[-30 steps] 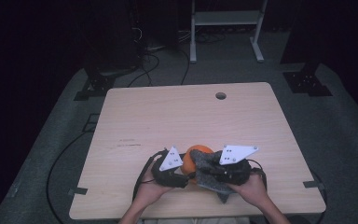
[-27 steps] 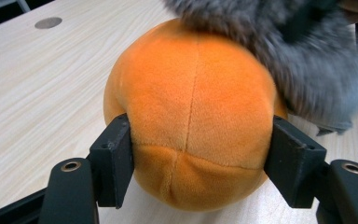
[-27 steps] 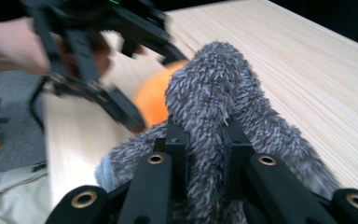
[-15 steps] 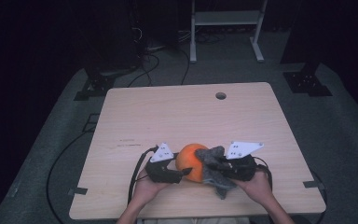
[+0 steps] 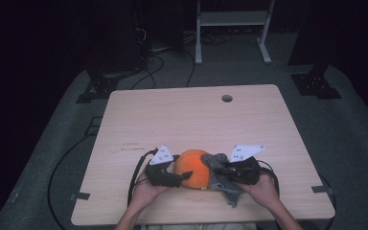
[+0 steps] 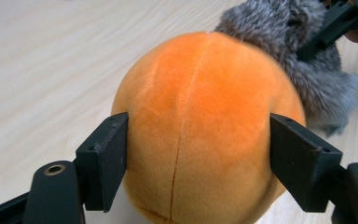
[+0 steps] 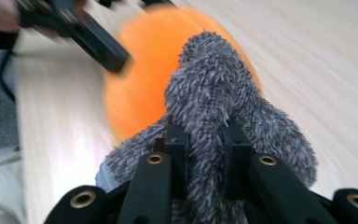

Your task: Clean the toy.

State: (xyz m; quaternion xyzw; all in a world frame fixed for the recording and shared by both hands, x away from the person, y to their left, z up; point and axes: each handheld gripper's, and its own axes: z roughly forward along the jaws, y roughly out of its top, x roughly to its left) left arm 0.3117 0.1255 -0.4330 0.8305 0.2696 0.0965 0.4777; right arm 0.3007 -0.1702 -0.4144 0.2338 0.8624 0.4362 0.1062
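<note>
Low over the table, left tongs (image 6: 198,140) opening around orange plush ball (image 6: 200,135), pads touching, right tongs (image 7: 204,140) clamping grey cloth (image 7: 209,107) (level).

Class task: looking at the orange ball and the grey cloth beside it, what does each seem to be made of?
Orange ball: probably soft plush fabric over stuffing; short velvety nap, stitched seams running over it. Grey cloth: seemingly shaggy microfibre or chenille; long fuzzy tufts, bunching limply.
</note>
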